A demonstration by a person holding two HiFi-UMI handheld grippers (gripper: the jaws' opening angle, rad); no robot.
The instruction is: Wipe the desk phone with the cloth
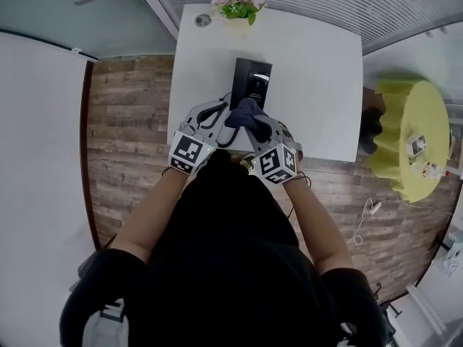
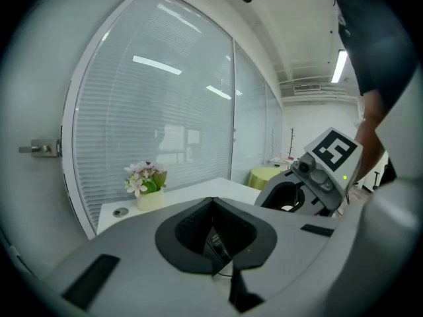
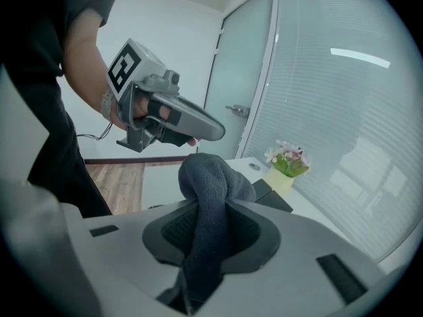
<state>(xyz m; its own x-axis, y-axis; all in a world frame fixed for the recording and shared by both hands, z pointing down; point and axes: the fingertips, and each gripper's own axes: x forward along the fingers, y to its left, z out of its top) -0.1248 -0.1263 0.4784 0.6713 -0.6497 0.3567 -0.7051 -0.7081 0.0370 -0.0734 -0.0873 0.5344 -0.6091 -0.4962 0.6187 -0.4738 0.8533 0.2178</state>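
Note:
A black desk phone (image 1: 252, 78) lies on the white table (image 1: 318, 85), near its front edge. My right gripper (image 1: 260, 130) is shut on a dark blue-grey cloth (image 1: 246, 114), and the bunched cloth rests at the phone's near end. In the right gripper view the cloth (image 3: 208, 183) bulges out ahead of the gripper (image 3: 211, 207), with the phone (image 3: 271, 193) just behind it. My left gripper (image 1: 221, 114) hovers at the phone's near left corner. In the left gripper view this gripper (image 2: 213, 207) is shut, and a dark strip of the phone (image 2: 215, 243) shows below the jaws.
A small pot of pink flowers (image 1: 235, 2) and a round cable grommet (image 1: 203, 20) sit at the table's far edge, against a glass wall with blinds. A yellow-green round table (image 1: 416, 136) stands to the right. A white cable (image 1: 365, 219) lies on the wood floor.

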